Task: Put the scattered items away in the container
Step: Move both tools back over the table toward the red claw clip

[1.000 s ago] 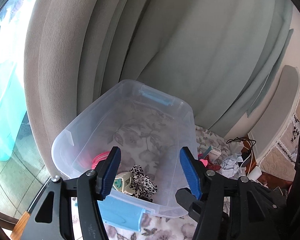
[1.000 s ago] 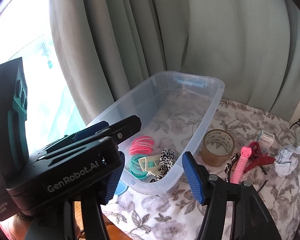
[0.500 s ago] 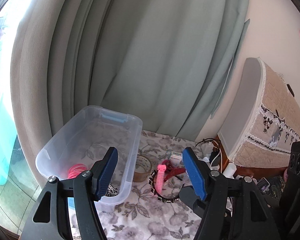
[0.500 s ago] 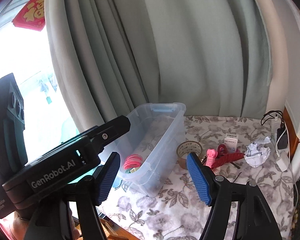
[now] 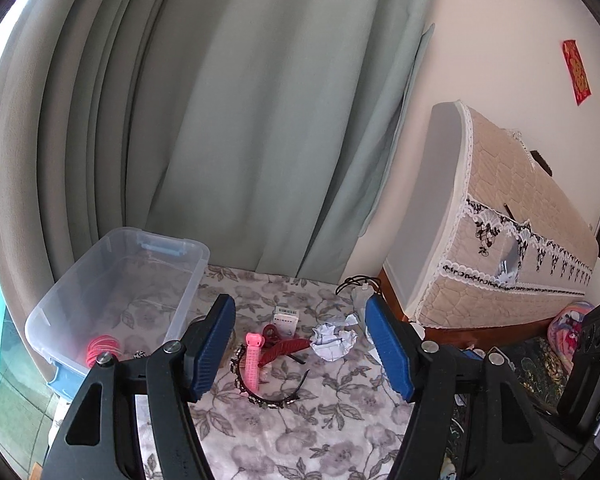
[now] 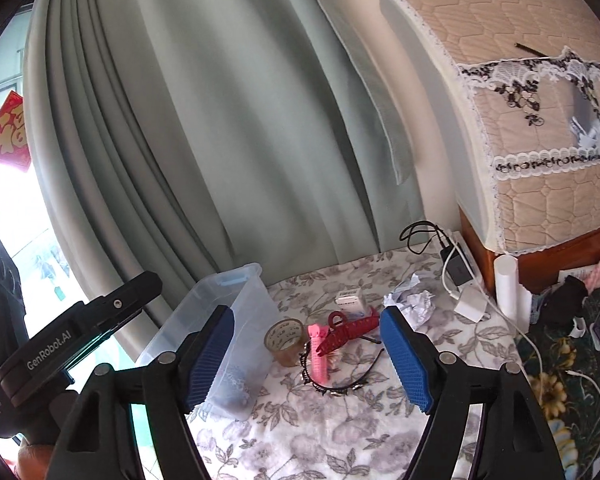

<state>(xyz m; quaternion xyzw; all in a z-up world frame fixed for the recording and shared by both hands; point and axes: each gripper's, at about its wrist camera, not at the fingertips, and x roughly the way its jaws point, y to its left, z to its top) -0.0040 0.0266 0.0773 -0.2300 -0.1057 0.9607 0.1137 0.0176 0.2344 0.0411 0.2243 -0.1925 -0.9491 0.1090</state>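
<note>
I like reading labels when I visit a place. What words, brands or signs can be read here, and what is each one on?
"GenRobot.AI": white lettering on the black left gripper, as the right wrist view shows it.
Small white print lower on that body: too small to read.
One gold character on the red paper sign at the window: blurred.
Red wall hanging: gold marks, unreadable.
Small white box with printed label: too small.

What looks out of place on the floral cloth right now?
A pile beside the clear bin remains unsorted: red claw clip lying across pink hair roller, black studded headband, tape roll, crumpled paper. Nothing looks spilled or broken.
</note>
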